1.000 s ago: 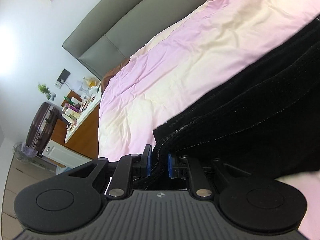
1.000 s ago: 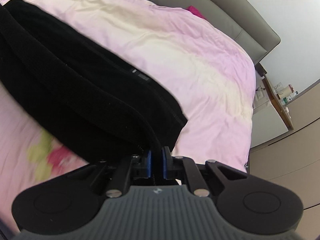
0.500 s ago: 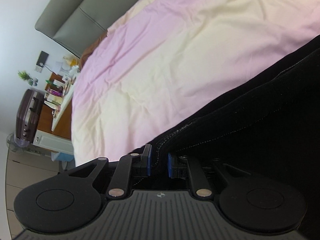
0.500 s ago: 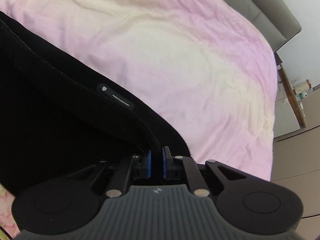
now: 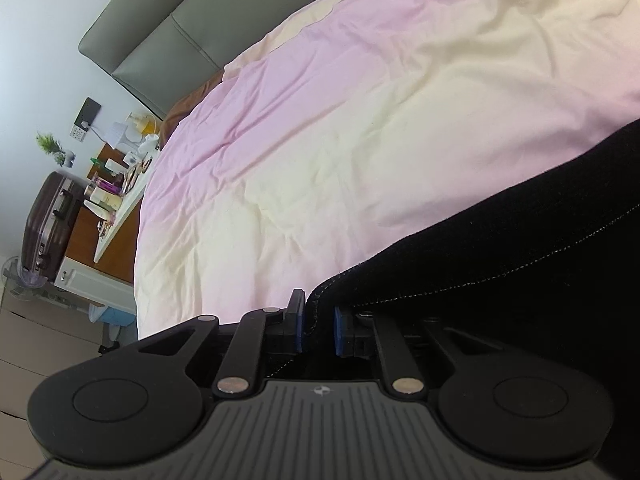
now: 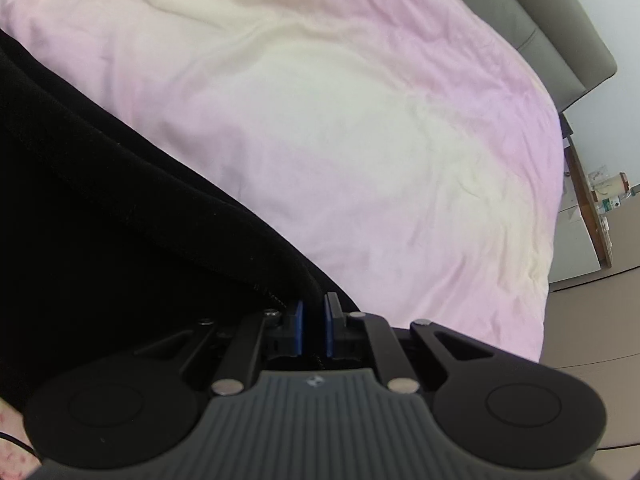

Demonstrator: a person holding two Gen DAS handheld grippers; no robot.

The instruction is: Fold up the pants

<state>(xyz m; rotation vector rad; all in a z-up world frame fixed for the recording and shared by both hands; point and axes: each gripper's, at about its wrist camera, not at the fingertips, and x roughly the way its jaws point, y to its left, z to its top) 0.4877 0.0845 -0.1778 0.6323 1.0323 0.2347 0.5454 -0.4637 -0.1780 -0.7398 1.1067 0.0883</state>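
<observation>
The black pants (image 5: 500,264) fill the lower right of the left wrist view, lifted over the pink and cream bedspread (image 5: 360,120). My left gripper (image 5: 319,326) is shut on a stitched edge of the pants, cloth pinched between its blue pads. In the right wrist view the pants (image 6: 100,208) fill the left side. My right gripper (image 6: 313,330) is shut on another edge of them, above the bedspread (image 6: 360,128). The rest of the pants is out of view.
A grey headboard (image 5: 168,32) runs along the far side of the bed and shows at the top right of the right wrist view (image 6: 560,40). A cluttered side table (image 5: 116,184) and a dark suitcase (image 5: 48,224) stand left of the bed.
Both grippers have carried the pants' edges forward over the bed. The pants now lie closer to the cameras, and more bare bedspread shows ahead. Both grips held.
</observation>
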